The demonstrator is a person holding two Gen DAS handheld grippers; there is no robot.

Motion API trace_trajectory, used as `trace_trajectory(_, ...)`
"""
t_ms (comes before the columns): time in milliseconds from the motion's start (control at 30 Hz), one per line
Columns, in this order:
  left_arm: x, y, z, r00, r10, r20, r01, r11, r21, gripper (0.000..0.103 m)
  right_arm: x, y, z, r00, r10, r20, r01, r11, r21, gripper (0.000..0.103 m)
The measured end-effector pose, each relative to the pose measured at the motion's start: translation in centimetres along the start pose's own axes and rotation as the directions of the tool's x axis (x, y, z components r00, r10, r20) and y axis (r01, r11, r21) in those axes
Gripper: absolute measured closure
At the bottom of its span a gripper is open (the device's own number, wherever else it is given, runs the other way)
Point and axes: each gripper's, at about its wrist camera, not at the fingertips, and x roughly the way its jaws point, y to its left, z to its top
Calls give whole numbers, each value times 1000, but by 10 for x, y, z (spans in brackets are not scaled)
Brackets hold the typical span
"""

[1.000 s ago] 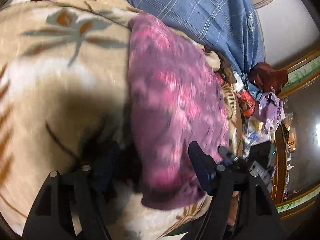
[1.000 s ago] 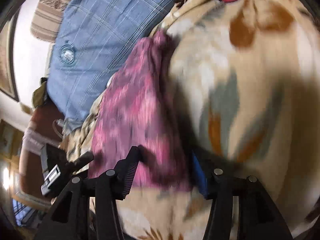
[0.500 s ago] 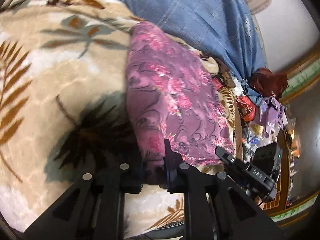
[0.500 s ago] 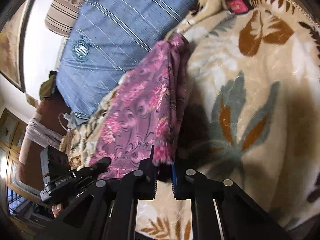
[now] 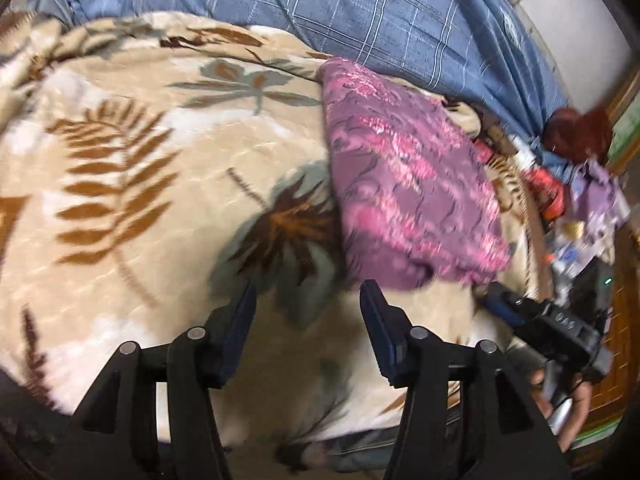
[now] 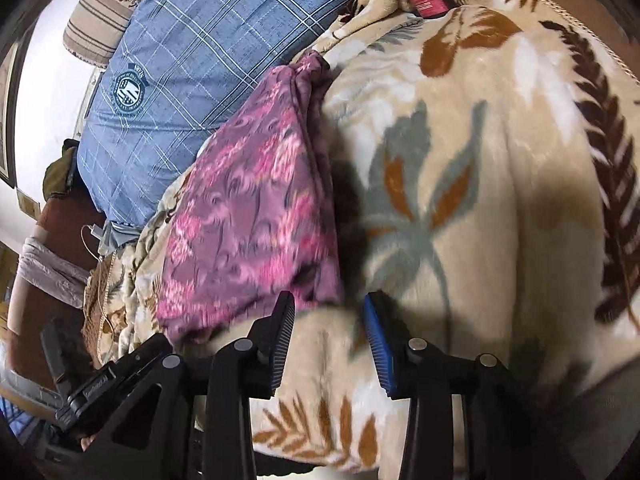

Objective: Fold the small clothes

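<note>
A purple and pink patterned garment [image 5: 408, 184] lies folded in a long strip on a beige leaf-print blanket [image 5: 160, 184]. My left gripper [image 5: 308, 300] is open and empty, just short of the garment's near end. In the right wrist view the same garment [image 6: 256, 224] lies left of centre, and my right gripper [image 6: 330, 312] is open and empty at its near right corner, not holding it. The right gripper also shows in the left wrist view [image 5: 552, 320] at the lower right.
A blue checked pillow [image 5: 360, 12] lies behind the garment; it also shows in the right wrist view [image 6: 192, 56]. Clutter and a red cloth [image 5: 576, 132] sit past the bed's right edge. A red tag [image 6: 430, 2] lies at the far blanket edge.
Both grippers were shut on the garment's near end half a second ago. Both have opened and let it go, and pulled back a little. The garment now lies flat.
</note>
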Motion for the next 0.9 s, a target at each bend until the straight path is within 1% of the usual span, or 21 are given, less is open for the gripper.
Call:
trace_trajectory(133, -23, -12, -15, 995, 76, 59, -77, 997, 29, 49, -19, 10, -23, 999, -40, 3, 40, 999, -34, 59)
trace_trajectory(200, -33, -19, -17, 991, 104, 90, -109, 993, 47, 47, -30, 20, -31, 999, -49, 12, 50, 997, -61, 55)
trace_trajectory(233, -37, -25, -17, 987, 120, 105, -127, 990, 58, 44, -36, 25, -34, 998, -56, 18, 57, 996, -75, 54)
trace_trajectory(333, -59, -46, -15, 971, 169, 171, -189, 976, 109, 37, -59, 49, -41, 993, -102, 55, 109, 982, -157, 49)
trace_trajectory(367, -65, -52, -13, 963, 181, 199, -207, 971, 121, 33, -65, 58, -42, 991, -116, 68, 127, 975, -183, 48)
trace_trajectory(433, -81, -62, -12, 946, 203, 255, -242, 961, 134, 29, -81, 74, -44, 985, -142, 98, 161, 961, -226, 46)
trace_trajectory(500, -96, -72, -11, 932, 216, 289, -266, 953, 144, 28, -98, 88, -45, 979, -162, 123, 188, 950, -250, 44)
trace_trajectory(600, -113, -82, -11, 923, 227, 310, -288, 943, 167, 28, -121, 103, -47, 971, -178, 162, 216, 939, -266, 41)
trace_trajectory(667, -125, -89, -15, 915, 242, 322, -313, 930, 193, 28, -132, 114, -49, 963, -195, 184, 241, 932, -272, 40)
trace_trajectory(700, -131, -92, -18, 913, 243, 329, -321, 924, 209, 28, -137, 119, -49, 959, -206, 193, 255, 927, -276, 39)
trace_trajectory(733, -138, -95, -22, 914, 234, 331, -316, 923, 221, 28, -140, 122, -49, 958, -210, 196, 260, 924, -280, 39)
trace_trajectory(800, -149, -97, -26, 917, 217, 336, -300, 928, 220, 26, -148, 131, -49, 954, -215, 208, 270, 918, -291, 39)
trace_trajectory(833, -155, -98, -27, 917, 212, 337, -294, 931, 217, 23, -151, 135, -49, 951, -221, 217, 280, 913, -297, 38)
trace_trajectory(900, -162, -99, -29, 922, 204, 328, -283, 935, 215, 23, -157, 144, -51, 945, -229, 234, 296, 904, -310, 37)
